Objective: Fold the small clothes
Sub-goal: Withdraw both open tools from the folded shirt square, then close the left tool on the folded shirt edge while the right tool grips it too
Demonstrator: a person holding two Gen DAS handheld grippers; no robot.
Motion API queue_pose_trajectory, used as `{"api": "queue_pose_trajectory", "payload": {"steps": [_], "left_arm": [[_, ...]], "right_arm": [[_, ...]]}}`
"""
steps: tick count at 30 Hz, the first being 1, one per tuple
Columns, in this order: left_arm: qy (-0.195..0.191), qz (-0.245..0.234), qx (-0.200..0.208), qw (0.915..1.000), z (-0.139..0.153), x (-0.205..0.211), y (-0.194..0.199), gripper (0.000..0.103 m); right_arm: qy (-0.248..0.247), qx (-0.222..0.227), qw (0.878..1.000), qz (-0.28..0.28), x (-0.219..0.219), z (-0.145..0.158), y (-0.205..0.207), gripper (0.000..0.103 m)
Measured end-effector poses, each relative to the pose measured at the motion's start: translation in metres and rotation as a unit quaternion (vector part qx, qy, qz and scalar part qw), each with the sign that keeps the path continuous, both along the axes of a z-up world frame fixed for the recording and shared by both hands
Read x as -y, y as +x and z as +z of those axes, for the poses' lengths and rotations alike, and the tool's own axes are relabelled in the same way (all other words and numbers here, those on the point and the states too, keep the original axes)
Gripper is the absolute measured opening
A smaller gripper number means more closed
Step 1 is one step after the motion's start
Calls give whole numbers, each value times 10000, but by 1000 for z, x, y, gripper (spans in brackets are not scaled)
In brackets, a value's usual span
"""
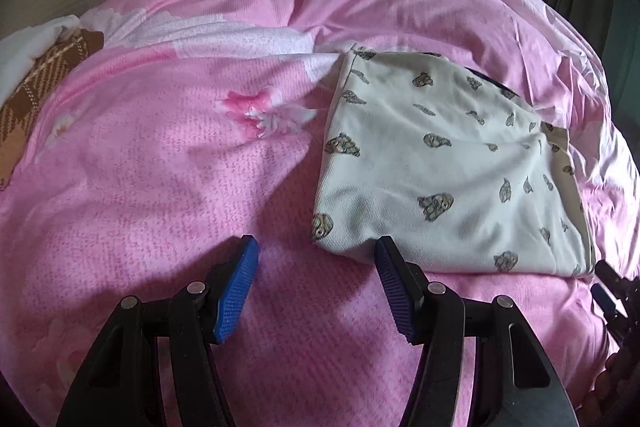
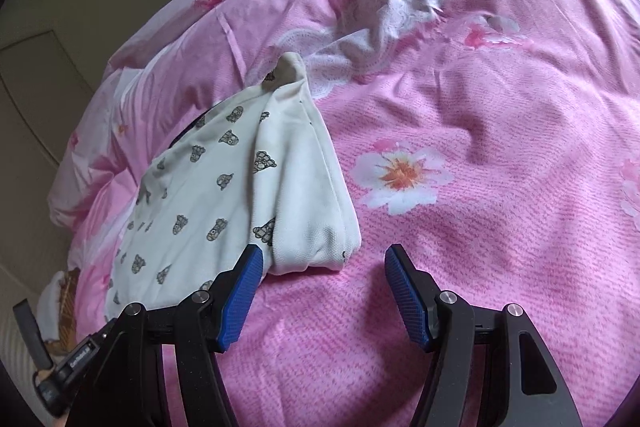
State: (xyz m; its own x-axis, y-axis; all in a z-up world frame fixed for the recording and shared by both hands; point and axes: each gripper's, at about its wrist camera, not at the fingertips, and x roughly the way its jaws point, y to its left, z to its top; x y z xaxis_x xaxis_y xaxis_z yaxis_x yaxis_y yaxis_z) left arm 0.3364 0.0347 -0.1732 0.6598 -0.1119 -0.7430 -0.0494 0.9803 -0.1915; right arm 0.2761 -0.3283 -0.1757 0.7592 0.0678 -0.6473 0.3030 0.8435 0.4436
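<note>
**Both grippers open at the near hem, nothing gripped**

Garment (image 1: 448, 163): white, small animal print, already folded into a rough rectangle, lying flat on the pink floral duvet (image 1: 160, 167). Right of centre in the left wrist view, left of centre in the right wrist view (image 2: 224, 195). So it sits between the two tools, which is the layout you want for a two-handed fold.

Left gripper (image 1: 316, 247): jaws apart, empty. Its right pad sits at the garment's lower-left edge; contact or just in front, can't tell. Left pad is over bare duvet.

Right gripper (image 2: 324, 255): jaws apart, empty. The folded lower-right corner lies just ahead of the gap, near the left pad. Right pad is over bare duvet.

My read: each tool is lined up on one near corner, straddling the edge so a close would pinch the corner. Probably the setup for lifting the near hem and folding it away, towards the top of the frame.

Risk: the soft duvet could get pinched along with the cloth.

Brown plaid fabric (image 1: 44, 83) at left edge, not involved.
</note>
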Motion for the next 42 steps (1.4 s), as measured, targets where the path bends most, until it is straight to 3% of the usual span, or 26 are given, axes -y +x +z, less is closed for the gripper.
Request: {"api": "queue_pose_trajectory", "payload": {"steps": [8,12,16,27,32,35,36,39,42], "left_arm": [[-498,-80,21,9987,4,5,18,57],[-812,-132,-152,9965,-2,9,27,33],[-776,-177,-63,9968,1,13,23,19],[-712,-62,88,9974,10,7,16,17],[-536,-73,136,9984,14,11,17,17],[-558,-56,156,9983,16,9,18,17],[-554,-45,176,9983,17,9,18,17],[-483,-20,364,9982,23,8,11,16],[-466,-8,457,9979,26,10,4,15]], "right_arm": [[11,77,10000,41,2,-2,-1,64],[27,84,10000,26,3,-1,-2,64],[39,95,9999,39,3,-1,-3,64],[394,72,9991,148,2,-3,-4,64],[1066,11,9943,65,13,-17,10,64],[1309,49,9909,318,14,-22,25,64],[1319,64,9904,420,12,-22,30,62],[1482,93,9868,641,11,-26,32,22],[1589,122,9853,615,12,-31,26,15]]}}
